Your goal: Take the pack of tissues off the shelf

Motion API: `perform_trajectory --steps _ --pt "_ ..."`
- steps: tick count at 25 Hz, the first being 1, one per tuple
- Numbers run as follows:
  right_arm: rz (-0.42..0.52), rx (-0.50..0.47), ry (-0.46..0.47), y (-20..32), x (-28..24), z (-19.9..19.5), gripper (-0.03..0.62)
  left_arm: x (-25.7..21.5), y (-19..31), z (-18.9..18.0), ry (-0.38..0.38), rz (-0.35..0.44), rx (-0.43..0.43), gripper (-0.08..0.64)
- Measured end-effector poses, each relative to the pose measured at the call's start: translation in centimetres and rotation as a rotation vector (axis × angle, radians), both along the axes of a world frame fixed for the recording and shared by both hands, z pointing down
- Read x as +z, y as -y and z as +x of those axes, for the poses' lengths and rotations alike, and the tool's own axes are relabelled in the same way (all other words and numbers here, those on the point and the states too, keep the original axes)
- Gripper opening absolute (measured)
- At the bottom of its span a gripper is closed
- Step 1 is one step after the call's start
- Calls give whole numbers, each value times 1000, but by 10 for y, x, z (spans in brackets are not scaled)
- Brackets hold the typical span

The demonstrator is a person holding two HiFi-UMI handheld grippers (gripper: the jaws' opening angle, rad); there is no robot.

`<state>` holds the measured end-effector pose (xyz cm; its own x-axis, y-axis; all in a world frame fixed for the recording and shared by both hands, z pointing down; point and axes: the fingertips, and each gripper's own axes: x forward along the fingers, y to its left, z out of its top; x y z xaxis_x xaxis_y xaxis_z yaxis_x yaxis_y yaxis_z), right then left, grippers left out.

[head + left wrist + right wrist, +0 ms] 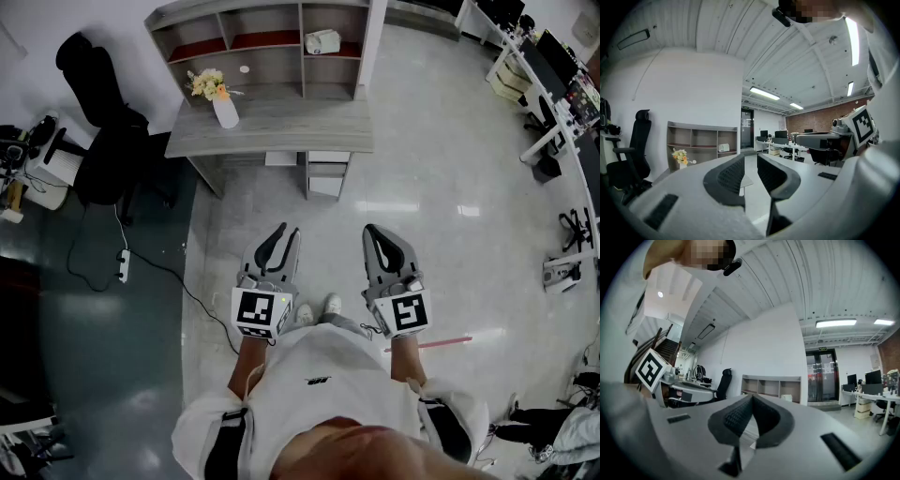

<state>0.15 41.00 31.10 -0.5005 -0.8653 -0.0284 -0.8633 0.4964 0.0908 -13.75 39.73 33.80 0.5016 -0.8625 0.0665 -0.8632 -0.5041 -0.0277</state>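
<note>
Tissue pack (322,40) is sitting in a right-hand compartment of the shelf (272,11), at twelve o'clock in the head view and well apart from both tongs. The approach is only beginning; stepping closer looks like the next need. Left gripper (281,231) is standing partly open and empty. Right gripper (373,230) is pinched together, empty.

Left gripper view: the pack is showing tiny at ten o'clock of the jaws.

Right gripper view: it is peeking out at three o'clock, too small for detail.

The floor (450,187) is seen to be glossy, with ceiling lights mirrored in it. The bench (281,131) and the shelf (234,11) are finished in matt grey wood grain. The left gripper (287,230) and right gripper (374,230) are moulded in matt grey plastic, and the jaws' inner faces are ribbed and black.
</note>
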Motion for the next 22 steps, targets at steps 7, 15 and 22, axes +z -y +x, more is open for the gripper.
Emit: perform_trajectory --steps 7,15,22 --pt "-5 6 43 3 3 11 26 3 2 8 10 -10 -6 97" --pt "-7 -24 25 19 8 37 26 1 20 36 11 5 -32 97" --pt "-4 -61 28 38 9 52 26 -1 32 48 15 13 -81 97"
